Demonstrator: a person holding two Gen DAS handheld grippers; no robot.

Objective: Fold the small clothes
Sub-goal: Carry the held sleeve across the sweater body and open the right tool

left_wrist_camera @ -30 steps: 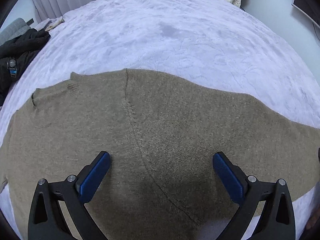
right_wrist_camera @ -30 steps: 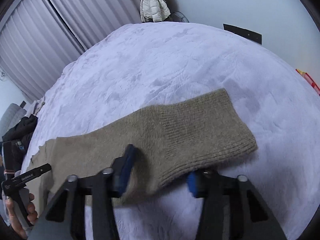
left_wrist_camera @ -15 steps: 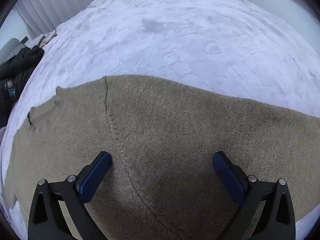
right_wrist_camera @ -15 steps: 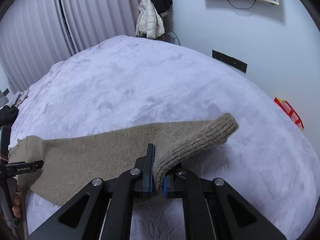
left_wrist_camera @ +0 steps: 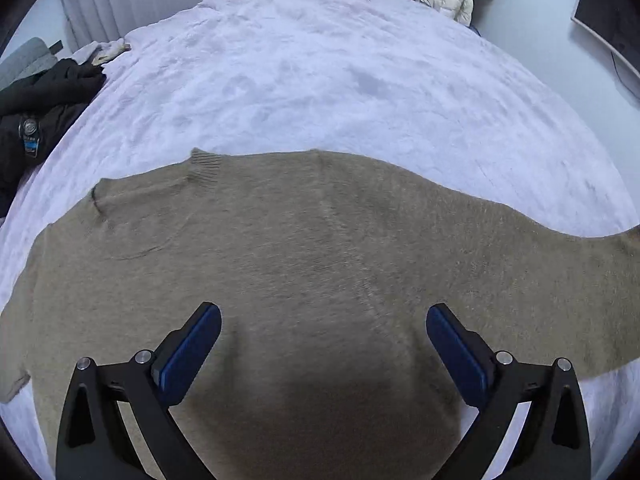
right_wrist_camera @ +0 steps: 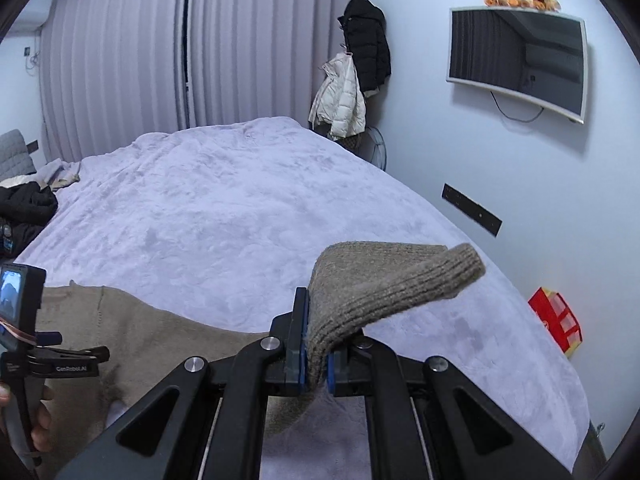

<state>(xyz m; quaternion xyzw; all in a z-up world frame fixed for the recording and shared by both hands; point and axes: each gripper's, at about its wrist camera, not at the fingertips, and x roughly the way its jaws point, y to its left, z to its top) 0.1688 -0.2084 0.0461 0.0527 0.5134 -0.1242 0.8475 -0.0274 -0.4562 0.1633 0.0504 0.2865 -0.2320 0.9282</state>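
I see a bed (right_wrist_camera: 224,208) under a pale lilac plush blanket filling mid-frame. Grey vertical blinds (right_wrist_camera: 120,60) cover the upper left. A black coat (right_wrist_camera: 368,40) and a white puffer jacket (right_wrist_camera: 340,96) hang at top centre. On the white wall, upper right, there is a curved screen (right_wrist_camera: 518,56). Dark clothes (right_wrist_camera: 24,204) lie at the left edge, a red box (right_wrist_camera: 556,320) at lower right.

Cool, even, soft room light fills both views, with a bluish cast on the bedspread (left_wrist_camera: 360,80) and wall (right_wrist_camera: 500,160). A soft dark shadow lies on the sweater (left_wrist_camera: 320,240), deepest at its near edge. Both views curve strongly outward, with black corners. The sweater's knit looks slightly smeared. The wall screen (right_wrist_camera: 516,56) above the bedspread shows dim reflections.
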